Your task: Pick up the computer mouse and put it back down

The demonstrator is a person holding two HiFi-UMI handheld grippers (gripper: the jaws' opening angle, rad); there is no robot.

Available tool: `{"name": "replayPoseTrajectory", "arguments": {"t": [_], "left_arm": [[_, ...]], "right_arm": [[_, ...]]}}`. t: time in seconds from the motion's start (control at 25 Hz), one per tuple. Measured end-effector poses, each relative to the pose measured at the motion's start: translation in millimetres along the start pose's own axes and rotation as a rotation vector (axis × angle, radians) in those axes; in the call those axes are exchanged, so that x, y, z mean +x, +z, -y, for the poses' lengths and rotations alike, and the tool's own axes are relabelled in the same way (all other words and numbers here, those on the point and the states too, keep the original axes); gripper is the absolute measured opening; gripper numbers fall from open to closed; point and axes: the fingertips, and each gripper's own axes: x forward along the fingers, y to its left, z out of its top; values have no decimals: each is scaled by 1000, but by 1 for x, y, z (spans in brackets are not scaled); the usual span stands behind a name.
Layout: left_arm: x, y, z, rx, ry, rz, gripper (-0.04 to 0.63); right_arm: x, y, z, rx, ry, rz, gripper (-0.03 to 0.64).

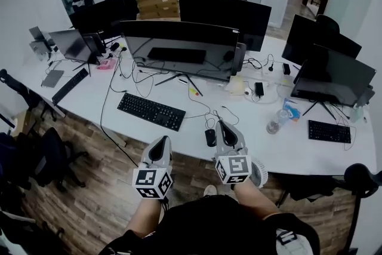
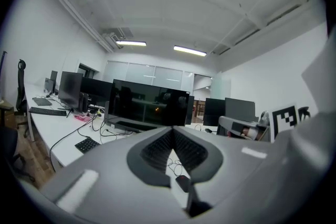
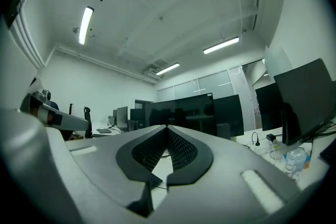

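A small black computer mouse [image 1: 210, 137] lies on the white desk [image 1: 286, 149] near its front edge, its cable running back toward the monitors. My right gripper [image 1: 222, 122] is shut and empty, its tips just to the right of the mouse over the desk edge. My left gripper [image 1: 162, 139] is also shut and empty, held over the floor in front of the desk, left of the mouse. In the left gripper view the mouse [image 2: 182, 182] shows low between the closed jaws [image 2: 172, 129]. The right gripper view has the right gripper [image 3: 167, 126] pointing level at the monitors.
A black keyboard [image 1: 151, 111] lies left of the mouse, in front of a wide monitor [image 1: 182, 45]. Loose cables [image 1: 206, 109] cross the desk behind the mouse. A water bottle [image 1: 276, 121] and a second keyboard [image 1: 329, 131] are to the right. Office chairs [image 1: 51, 158] stand at left.
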Motion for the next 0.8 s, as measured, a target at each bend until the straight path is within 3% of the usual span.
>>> {"name": "replayPoseTrajectory", "arguments": {"t": [0.24,0.56,0.6,0.72,0.8], "left_arm": [[50,-7,-18,-27,-16,-48,54],[87,-1,-53,-19,-71,-75,54],[89,-1,-57,-17,-76,-76,54],[94,-1,-68,-20,-81,-81,54],[95,-3,-72,-23,-83,-88,54]], "right_arm": [[48,-26,17,-2,-14,-58,-2],[81,-67,26,0,-98,-135,1],[84,-74,27,5,-106,-150,35],[93,-110,28,2,-112,-246,221],[96,-139,29,-10,-113,-329,260]]}}
